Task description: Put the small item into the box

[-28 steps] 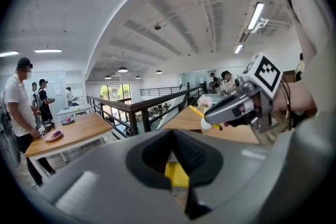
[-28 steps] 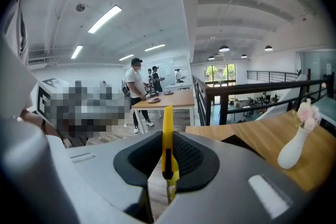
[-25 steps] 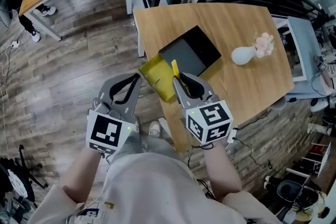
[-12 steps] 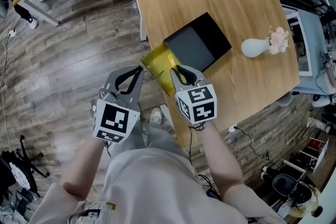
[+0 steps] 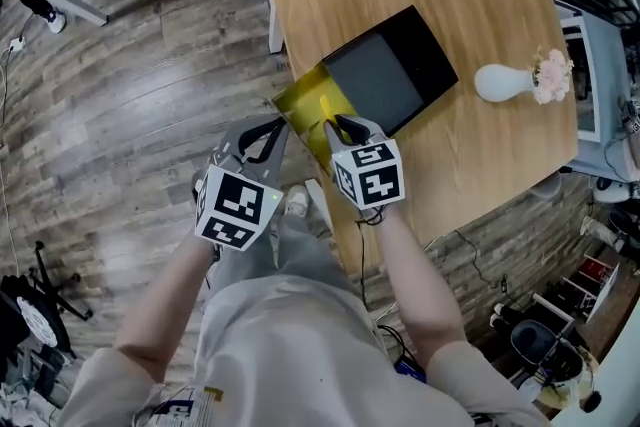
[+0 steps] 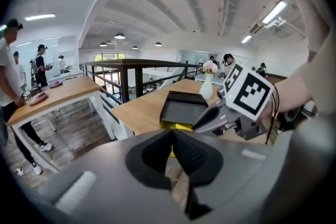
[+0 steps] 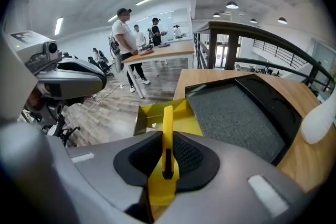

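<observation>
Since a second before, both grippers had moved up toward the table (image 5: 480,165), bringing the small yellow item (image 7: 167,131) over the box.

Left gripper (image 6: 172,136): jaws pressed together, nothing between them, held off the table edge beside the right.

Right gripper (image 7: 167,157): jaws pinching the yellow item, which stood on edge, its tip above the open yellow box (image 7: 152,113).

Black tray (image 7: 239,118), grey-lined, touched the box's far side.

White vase (image 5: 500,82) stood further along the table.

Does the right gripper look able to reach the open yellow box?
Probably yes: the right gripper, shut on the thin yellow item, hovers at the open yellow box, with nothing between.
</observation>
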Tool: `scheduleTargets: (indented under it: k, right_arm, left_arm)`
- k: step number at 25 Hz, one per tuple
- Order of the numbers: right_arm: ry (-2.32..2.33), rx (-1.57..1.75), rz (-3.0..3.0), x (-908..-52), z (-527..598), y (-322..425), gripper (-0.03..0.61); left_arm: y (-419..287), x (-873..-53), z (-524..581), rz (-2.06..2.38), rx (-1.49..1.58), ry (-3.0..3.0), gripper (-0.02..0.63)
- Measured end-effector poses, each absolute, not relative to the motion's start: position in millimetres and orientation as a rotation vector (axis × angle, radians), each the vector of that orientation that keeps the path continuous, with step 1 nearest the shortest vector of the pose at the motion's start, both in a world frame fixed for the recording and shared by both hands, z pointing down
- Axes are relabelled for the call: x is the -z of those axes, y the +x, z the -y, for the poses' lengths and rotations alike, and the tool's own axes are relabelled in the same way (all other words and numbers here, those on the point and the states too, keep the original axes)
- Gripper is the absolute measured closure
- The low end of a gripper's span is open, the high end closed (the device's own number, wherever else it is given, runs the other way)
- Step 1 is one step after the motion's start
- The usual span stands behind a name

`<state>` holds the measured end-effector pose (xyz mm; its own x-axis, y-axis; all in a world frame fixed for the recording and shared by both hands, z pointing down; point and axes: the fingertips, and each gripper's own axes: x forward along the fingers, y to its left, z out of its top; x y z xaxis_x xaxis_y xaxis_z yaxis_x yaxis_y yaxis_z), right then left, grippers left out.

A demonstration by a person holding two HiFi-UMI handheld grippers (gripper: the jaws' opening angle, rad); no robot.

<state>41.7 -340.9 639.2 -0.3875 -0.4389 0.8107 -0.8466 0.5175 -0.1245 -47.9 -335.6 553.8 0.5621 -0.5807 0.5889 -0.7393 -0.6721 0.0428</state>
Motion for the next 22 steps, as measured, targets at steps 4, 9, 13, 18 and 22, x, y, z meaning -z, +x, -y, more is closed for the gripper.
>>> scheduleTargets:
  k: [4, 9, 13, 18, 22]
  right_arm:
    - [1.028, -0.693, 1.965, -653, 343, 44, 0.517]
    - [0.957, -0.724, 1.893, -680, 342, 34, 0.517]
    - [0.932, -0.712, 1.842, -696, 345, 36, 0.515]
    - [0.892, -0.694, 1.769, -704, 341, 35, 0.515]
    - [0.855, -0.669, 1.746, -710, 340, 31, 0.513]
  left_arm:
    - [-44, -576, 331, 1.059, -0.81, 2.479, 0.611]
    - [-59, -595, 327, 1.033, -0.839, 2.435, 0.611]
    - [-61, -610, 324, 1.002, -0.851, 2.419, 0.611]
    - [-60, -616, 317, 0.978, -0.86, 2.412, 0.611]
    - [-59, -615, 319, 0.965, -0.848, 2.422, 0.611]
